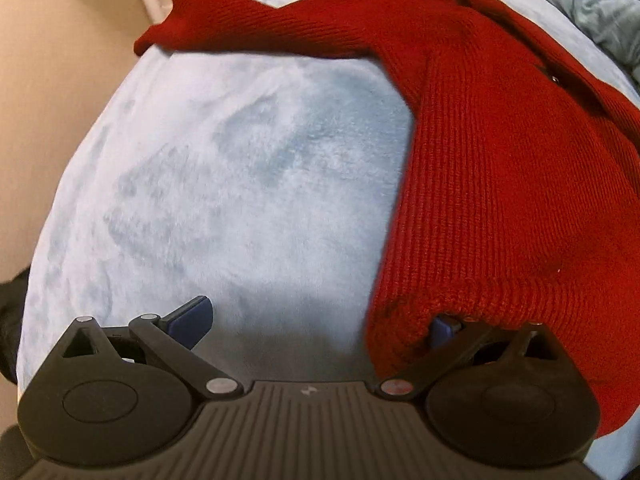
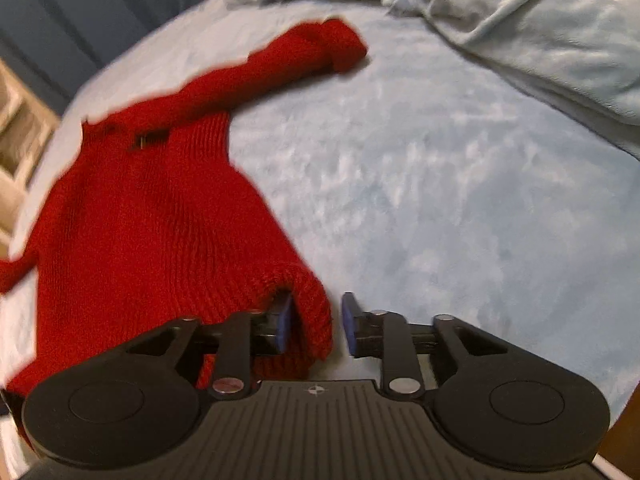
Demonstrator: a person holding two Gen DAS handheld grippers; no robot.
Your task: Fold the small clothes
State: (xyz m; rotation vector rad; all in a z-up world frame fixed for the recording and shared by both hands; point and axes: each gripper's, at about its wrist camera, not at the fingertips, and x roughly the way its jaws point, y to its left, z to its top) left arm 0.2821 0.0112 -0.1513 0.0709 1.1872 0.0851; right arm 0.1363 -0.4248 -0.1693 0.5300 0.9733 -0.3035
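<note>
A red knitted sweater [image 1: 500, 160] lies spread on a pale blue plush bed cover [image 1: 240, 180], one sleeve stretched to the far left. My left gripper [image 1: 316, 320] is open wide; its right finger [image 1: 442, 328] sits tucked under the sweater's hem and its left finger stands over bare cover. In the right wrist view the sweater [image 2: 140, 220] fills the left side, a sleeve reaching away to its rolled cuff [image 2: 340, 44]. My right gripper [image 2: 316, 322] is open with the hem corner between its pads; the right pad [image 2: 350, 320] stands apart from the knit.
A crumpled pale blue blanket [image 2: 540, 40] is heaped at the far right of the bed, also visible as a blanket [image 1: 600, 16] in the left wrist view. Beige floor [image 1: 48, 80] lies past the bed's left edge. A pale shelf unit [image 2: 16, 140] stands beyond it.
</note>
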